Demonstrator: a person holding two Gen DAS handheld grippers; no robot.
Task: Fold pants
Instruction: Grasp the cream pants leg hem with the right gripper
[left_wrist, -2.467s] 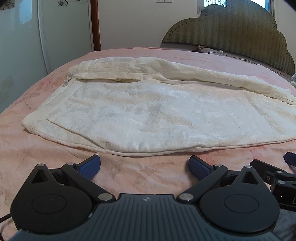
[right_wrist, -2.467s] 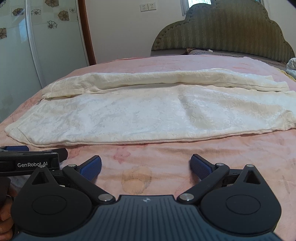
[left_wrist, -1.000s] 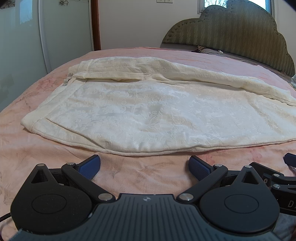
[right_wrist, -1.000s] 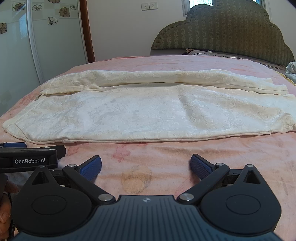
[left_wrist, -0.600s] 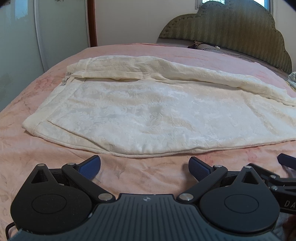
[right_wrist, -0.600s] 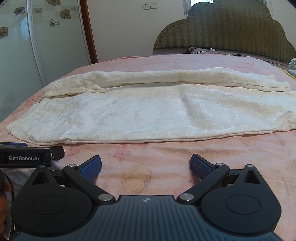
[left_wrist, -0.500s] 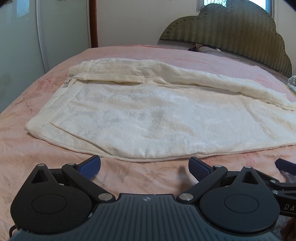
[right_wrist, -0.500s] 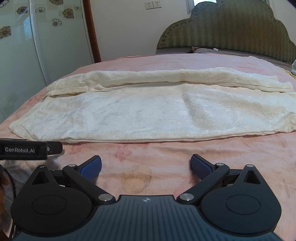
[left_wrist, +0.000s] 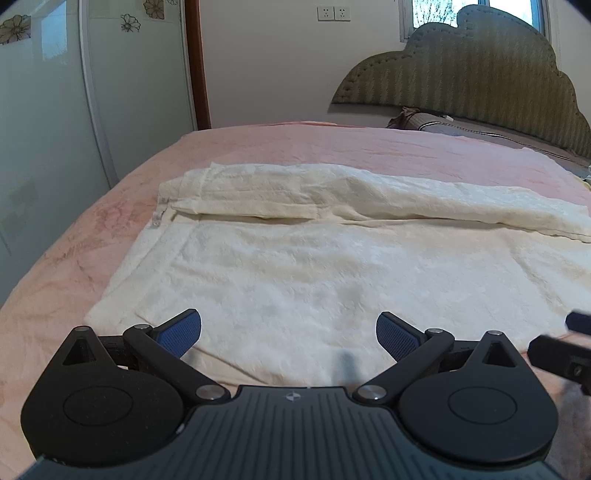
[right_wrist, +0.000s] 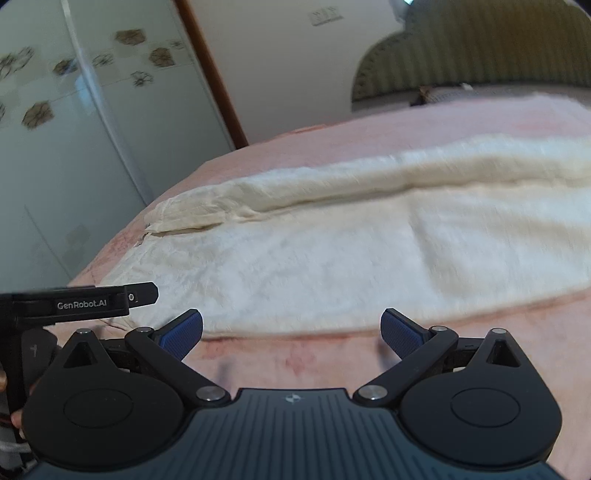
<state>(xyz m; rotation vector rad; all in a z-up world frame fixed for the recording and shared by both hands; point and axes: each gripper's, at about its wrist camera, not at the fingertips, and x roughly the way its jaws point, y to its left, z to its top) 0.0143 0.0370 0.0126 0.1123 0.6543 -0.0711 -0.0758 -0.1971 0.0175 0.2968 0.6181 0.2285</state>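
Cream white pants (left_wrist: 332, 266) lie flat across the pink bed, waistband to the left, with the far long edge folded over toward me as a thick band (left_wrist: 369, 195). My left gripper (left_wrist: 288, 332) is open and empty, its blue pads over the near hem of the pants. My right gripper (right_wrist: 291, 332) is open and empty, just short of the pants' near edge (right_wrist: 332, 266). The right gripper's tip (left_wrist: 554, 347) shows at the right of the left wrist view. The left gripper's body (right_wrist: 81, 302) shows at the left of the right wrist view.
The pink bedspread (left_wrist: 332, 144) surrounds the pants. A green padded headboard (left_wrist: 480, 70) and a pillow (left_wrist: 436, 122) stand at the far right. Frosted wardrobe doors (left_wrist: 55, 147) and a brown door frame (left_wrist: 197, 66) stand to the left.
Both grippers have moved forward toward the pants and risen. The left one now reaches over the near hem. The right wrist view has swung and is blurred. Both stay open.
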